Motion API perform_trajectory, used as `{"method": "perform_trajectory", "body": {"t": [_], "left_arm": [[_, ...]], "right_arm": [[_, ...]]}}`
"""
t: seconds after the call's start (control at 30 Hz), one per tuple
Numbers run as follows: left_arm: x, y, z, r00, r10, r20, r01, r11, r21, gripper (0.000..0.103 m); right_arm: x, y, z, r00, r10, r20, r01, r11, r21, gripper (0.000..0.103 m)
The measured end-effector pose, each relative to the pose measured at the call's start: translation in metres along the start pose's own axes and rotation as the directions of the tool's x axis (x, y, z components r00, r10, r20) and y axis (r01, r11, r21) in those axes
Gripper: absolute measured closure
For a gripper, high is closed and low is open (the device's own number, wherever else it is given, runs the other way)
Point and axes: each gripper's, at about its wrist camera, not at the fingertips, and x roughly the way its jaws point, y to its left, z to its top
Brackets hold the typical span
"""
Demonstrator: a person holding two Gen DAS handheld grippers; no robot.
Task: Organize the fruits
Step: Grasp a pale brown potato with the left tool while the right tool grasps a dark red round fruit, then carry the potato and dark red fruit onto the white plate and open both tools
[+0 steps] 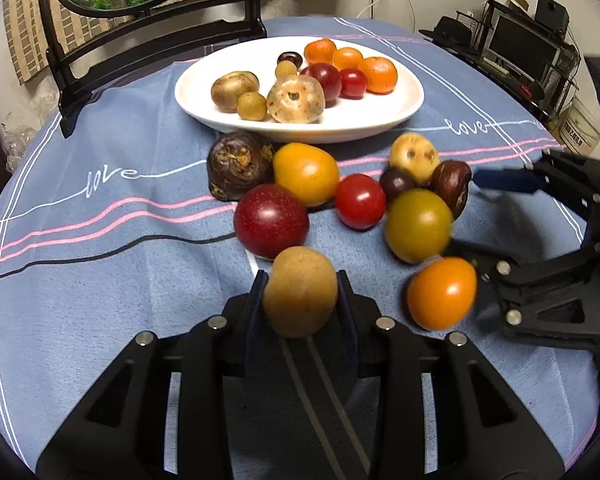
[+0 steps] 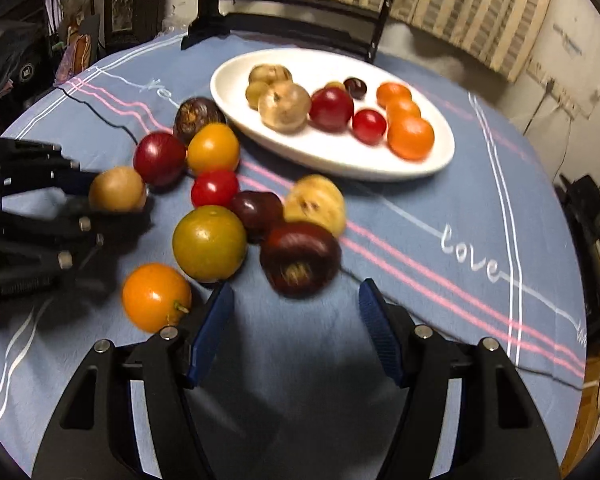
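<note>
My left gripper [image 1: 300,280] is shut on a tan round fruit [image 1: 300,292], which also shows in the right wrist view [image 2: 117,189]. My right gripper [image 2: 296,300] is open and empty, just short of a dark maroon fruit [image 2: 300,258]. Loose fruits lie on the cloth: a red plum [image 1: 271,226], a yellow-orange fruit [image 1: 306,173], a red tomato [image 1: 360,201], a green-yellow fruit [image 1: 419,225], an orange fruit [image 1: 441,298]. A white oval plate [image 1: 400,108] holds several fruits, among them oranges [image 1: 378,75].
A blue striped tablecloth [image 1: 100,260] covers the round table. A black mirror stand [image 1: 156,40] stands behind the plate. Shelves and a white bucket [image 1: 582,126] are beyond the table's right edge.
</note>
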Motion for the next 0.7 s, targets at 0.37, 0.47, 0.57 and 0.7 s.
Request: {"method": "perform_trajectory", "body": {"t": [0.37,0.47,0.57,0.7], "left_arm": [[-0.003,-0.001,0.0,0.998,-0.054,0.019,0.054,0.999,-0.002,0.07],[-0.013,-0.001,0.001,0.996,-0.074,0.054,0.074,0.997,-0.006,0.071],[-0.023,-0.001,0.003,0.993,-0.08,0.088,0.082,0.997,-0.014,0.071],[-0.024,0.0,0.004,0.992,-0.073,0.099,0.075,0.997,-0.017,0.071]], "right_arm": [[-0.007,-0.017,0.007,0.996,0.073,0.044,-0.077,0.991,0.112,0.063],[-0.013,-0.021,0.007,0.994,0.082,0.067,-0.09,0.987,0.13,0.063],[-0.018,-0.027,0.007,0.993,0.081,0.08,-0.092,0.985,0.146,0.063],[-0.022,-0.029,0.006,0.992,0.082,0.097,-0.097,0.983,0.158,0.063]]}}
